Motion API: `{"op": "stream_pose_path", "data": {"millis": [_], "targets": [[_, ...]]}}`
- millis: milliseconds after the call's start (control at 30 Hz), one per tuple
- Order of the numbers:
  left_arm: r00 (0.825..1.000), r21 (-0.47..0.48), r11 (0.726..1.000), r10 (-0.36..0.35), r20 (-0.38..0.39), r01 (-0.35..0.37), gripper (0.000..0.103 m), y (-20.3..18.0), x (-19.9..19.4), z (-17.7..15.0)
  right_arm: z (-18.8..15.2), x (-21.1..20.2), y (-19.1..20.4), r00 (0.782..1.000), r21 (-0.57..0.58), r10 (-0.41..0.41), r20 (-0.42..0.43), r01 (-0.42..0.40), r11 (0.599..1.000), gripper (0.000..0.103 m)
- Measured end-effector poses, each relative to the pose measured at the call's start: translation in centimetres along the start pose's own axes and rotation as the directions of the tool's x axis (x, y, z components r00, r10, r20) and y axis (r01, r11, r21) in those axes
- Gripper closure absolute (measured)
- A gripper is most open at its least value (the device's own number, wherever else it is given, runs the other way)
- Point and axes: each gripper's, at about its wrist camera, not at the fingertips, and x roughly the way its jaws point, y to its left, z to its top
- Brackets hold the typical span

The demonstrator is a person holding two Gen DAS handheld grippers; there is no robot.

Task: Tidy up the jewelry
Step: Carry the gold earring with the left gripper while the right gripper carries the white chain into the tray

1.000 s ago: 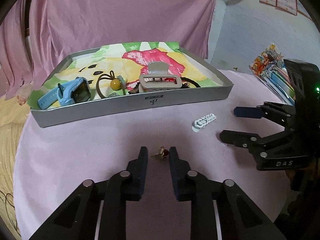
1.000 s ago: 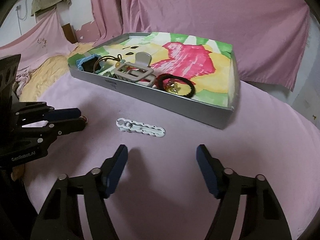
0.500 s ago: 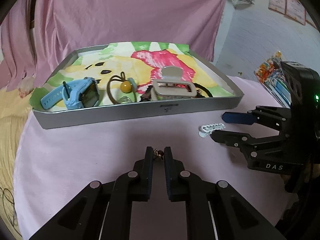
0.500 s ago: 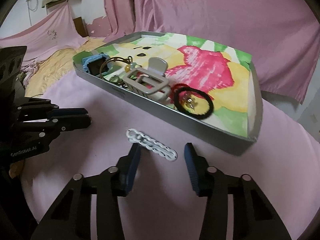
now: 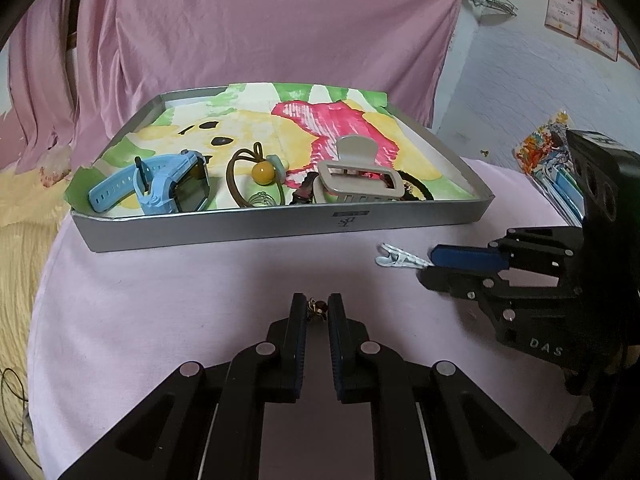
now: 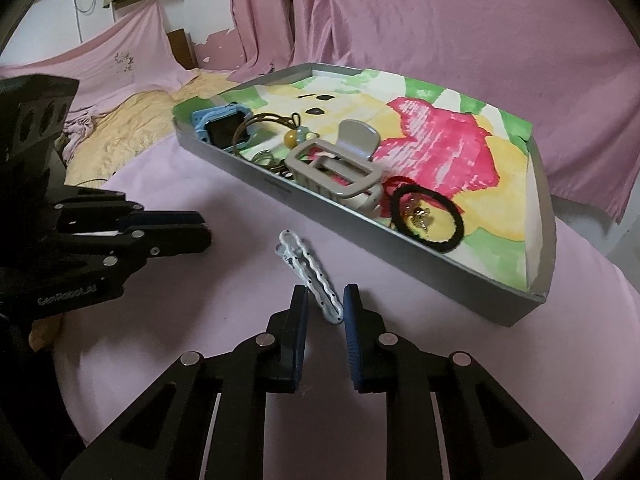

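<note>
A small earring point(image 5: 317, 309) sits pinched between the tips of the left gripper point(image 5: 317, 314). The right gripper point(image 6: 325, 307) has narrowed around the near end of a white hair clip point(image 6: 308, 270) lying on the pink tablecloth point(image 6: 224, 272); whether it grips yet, I cannot tell.

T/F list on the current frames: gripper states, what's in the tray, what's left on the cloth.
1. The white hair clip lies inside the tray. False: it lies on the pink cloth in front of it.
2. The blue watch lies in the tray. True.
3. The left gripper brackets a small earring. True.
4. The right gripper is spread wide. False: its fingers stand narrowly around the clip's end.
5. The beige claw clip lies outside the tray. False: inside.
</note>
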Motion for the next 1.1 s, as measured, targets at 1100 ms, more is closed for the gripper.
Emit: {"op": "stream_pose_path", "data": {"millis": [1100], "targets": [[0.993,-0.027,0.999,-0.018,0.118,0.021,0.093,-0.1,-1.9,0.9,-1.5,-2.8,-0.4,0.985,0.226,0.095,0.142,-0.126,0.966,0.1]]}}
